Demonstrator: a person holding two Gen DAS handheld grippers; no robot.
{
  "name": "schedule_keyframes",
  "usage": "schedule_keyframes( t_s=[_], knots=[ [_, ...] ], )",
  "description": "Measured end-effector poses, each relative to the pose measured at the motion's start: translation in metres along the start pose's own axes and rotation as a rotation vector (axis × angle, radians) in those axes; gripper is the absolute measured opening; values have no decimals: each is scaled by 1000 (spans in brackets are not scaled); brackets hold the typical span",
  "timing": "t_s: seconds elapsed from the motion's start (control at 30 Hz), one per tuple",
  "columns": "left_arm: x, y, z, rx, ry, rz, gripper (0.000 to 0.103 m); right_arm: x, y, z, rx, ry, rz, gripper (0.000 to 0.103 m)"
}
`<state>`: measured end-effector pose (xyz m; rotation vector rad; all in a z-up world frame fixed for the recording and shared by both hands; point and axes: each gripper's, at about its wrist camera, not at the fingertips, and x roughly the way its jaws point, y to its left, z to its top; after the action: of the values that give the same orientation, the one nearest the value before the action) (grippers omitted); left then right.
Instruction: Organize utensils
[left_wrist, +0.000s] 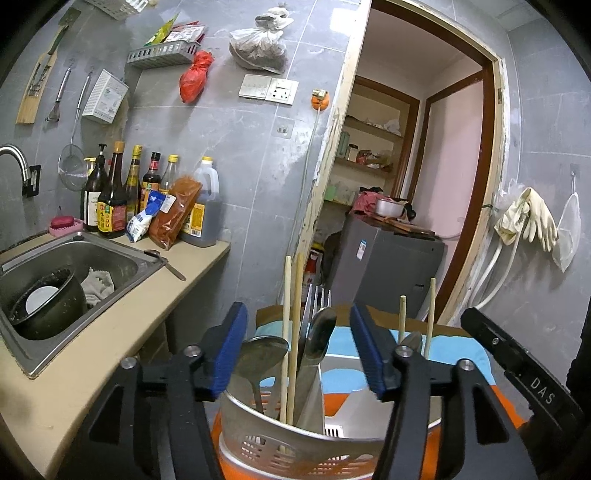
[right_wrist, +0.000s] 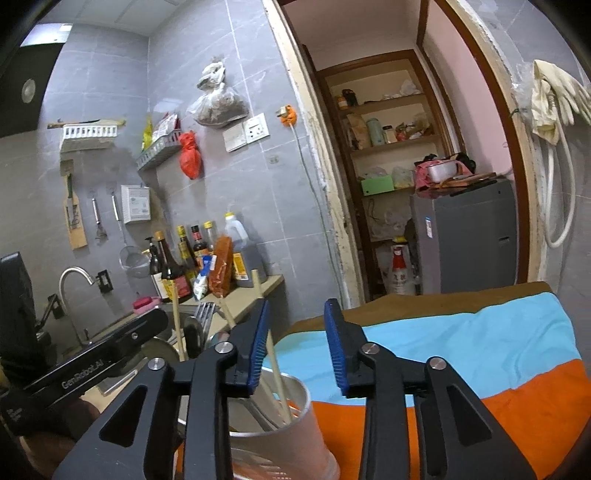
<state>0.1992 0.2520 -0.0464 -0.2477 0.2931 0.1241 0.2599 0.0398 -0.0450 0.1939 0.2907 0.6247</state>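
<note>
blue-padded jaws wide — both grippers (left_wrist: 299, 349) (right_wrist: 295, 345) empty

On the black gripper body (right_wrist: 92, 365) in the right wrist view, white letters read "GenRobot.AI". In the left wrist view, another black gripper body (left_wrist: 532, 376) shows "DAS". The bottle labels are too small to read.

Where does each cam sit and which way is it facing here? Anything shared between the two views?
Left wrist: sits on the left gripper, looking forward over the utensil holder toward sink and doorway; its own open blue-padded fingers show, plus part of the right gripper at right.
Right wrist: sits on the right gripper, looking over the striped cloth toward the doorway; its own open fingers show, plus the left gripper at lower left.
Shared: holder, chopsticks, sauce bottles, red bag, rubber gloves.
</note>
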Motion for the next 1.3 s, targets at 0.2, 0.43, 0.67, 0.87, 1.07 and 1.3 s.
schedule_keyframes(
  t_s=[0.2,0.43,0.67,0.87,1.07,1.3],
  knots=[
    [-3,-4,4,0,23,22,78,-12,-5,9,17,7,-31,53],
    [-7,-12,7,33,39,54,91,-25,-12,17,15,16,-64,70],
    [-11,-19,6,61,58,63,93,-38,-22,20,15,32,-116,81],
    [-16,-27,5,78,82,62,93,-54,-31,23,9,47,-175,95],
    [-23,-38,1,121,94,76,93,-76,-40,26,12,43,-261,103],
    [-34,-50,-1,139,80,69,93,-102,-45,29,-10,31,-321,103]
  ],
)
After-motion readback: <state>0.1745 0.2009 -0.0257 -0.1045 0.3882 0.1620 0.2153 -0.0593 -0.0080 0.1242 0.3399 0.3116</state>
